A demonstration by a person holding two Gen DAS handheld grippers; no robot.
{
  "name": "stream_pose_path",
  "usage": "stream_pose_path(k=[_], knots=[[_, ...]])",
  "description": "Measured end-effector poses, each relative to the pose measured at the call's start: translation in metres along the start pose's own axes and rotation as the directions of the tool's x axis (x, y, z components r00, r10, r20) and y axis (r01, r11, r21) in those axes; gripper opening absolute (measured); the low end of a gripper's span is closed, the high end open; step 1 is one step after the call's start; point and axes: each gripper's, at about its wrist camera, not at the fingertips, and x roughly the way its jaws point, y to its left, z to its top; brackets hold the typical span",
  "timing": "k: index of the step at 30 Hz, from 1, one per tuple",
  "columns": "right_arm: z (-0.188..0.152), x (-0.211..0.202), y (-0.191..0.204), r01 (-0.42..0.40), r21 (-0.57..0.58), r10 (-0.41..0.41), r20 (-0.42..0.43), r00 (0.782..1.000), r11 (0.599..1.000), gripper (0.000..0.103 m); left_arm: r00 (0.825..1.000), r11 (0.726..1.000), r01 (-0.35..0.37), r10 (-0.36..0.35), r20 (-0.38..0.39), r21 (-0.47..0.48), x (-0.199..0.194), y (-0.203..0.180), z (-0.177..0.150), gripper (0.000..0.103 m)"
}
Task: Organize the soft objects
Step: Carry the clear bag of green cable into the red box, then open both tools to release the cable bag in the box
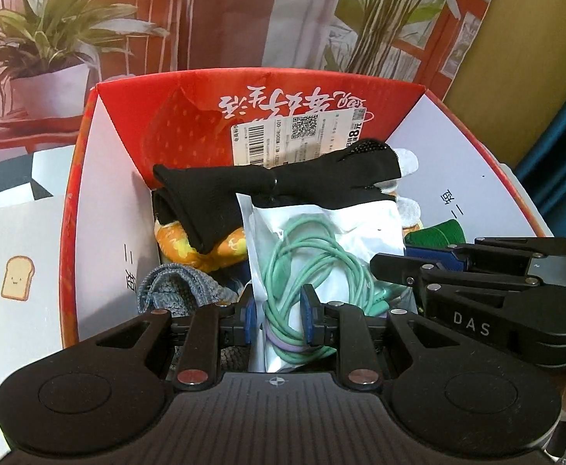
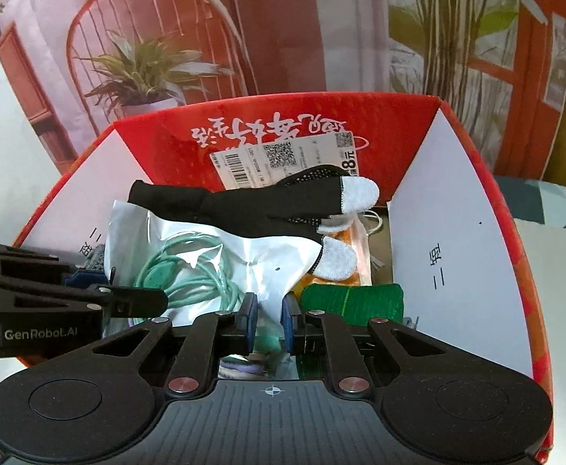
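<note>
In the left wrist view we look down into a red box [image 1: 89, 178] with white inner walls, and our left gripper [image 1: 279, 312] sits low at its near edge, its blue pads partly apart with the clear bag [image 1: 360, 228] of mint-green cable [image 1: 314, 267] between them; we cannot tell whether the pads actually pinch it. A black glove [image 1: 252, 190] with grey fingertips lies across the top of the pile, toward the box's far wall. A grey knitted piece [image 1: 174, 286] sits at the near left corner, an orange-yellow soft item [image 1: 174, 248] under the glove, and a green cloth [image 1: 438, 232] by the right wall. In the right wrist view our right gripper [image 2: 269, 317] is narrowly parted over the bag's [image 2: 259, 255] near edge, just beside the green cloth [image 2: 352, 298]; whether it holds anything we cannot tell. The glove [image 2: 244, 209] again spans the heap's far side.
</note>
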Motion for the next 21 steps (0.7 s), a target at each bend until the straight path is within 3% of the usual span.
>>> stream_pose_path(k=[8, 10, 15, 17, 18, 21], knots=[[0.001, -0.002, -0.002, 0.005, 0.035, -0.005, -0.004, 1.0, 0.999, 0.014, 1.0, 1.0, -0.017, 0.017, 0.002, -0.016, -0.004, -0.003, 0.0, 0.03], [-0.001, -0.006, -0.001, 0.008, 0.038, -0.009, 0.011, 1.0, 0.999, 0.014, 0.999, 0.999, -0.032, 0.032, 0.008, -0.005, -0.008, -0.004, -0.001, 0.045], [-0.003, -0.019, -0.003, 0.001, 0.069, -0.005, 0.055, 0.998, 0.998, 0.02, 0.998, 0.999, -0.048, 0.049, 0.05, -0.016, -0.025, -0.005, -0.003, 0.055], [-0.005, -0.026, -0.004, 0.001, 0.07, -0.006, 0.072, 0.997, 0.998, 0.021, 0.995, 0.998, -0.055, 0.055, 0.079, -0.006, -0.036, -0.008, -0.004, 0.064], [-0.006, -0.031, -0.004, 0.006, 0.067, -0.011, 0.086, 0.996, 0.998, 0.022, 0.993, 0.998, -0.065, 0.065, 0.094, 0.0, -0.041, -0.01, -0.005, 0.074], [-0.008, -0.047, -0.002, 0.004, 0.052, -0.012, 0.138, 0.99, 0.999, 0.036, 0.985, 0.995, -0.093, 0.089, 0.147, 0.021, -0.059, -0.017, -0.008, 0.083]])
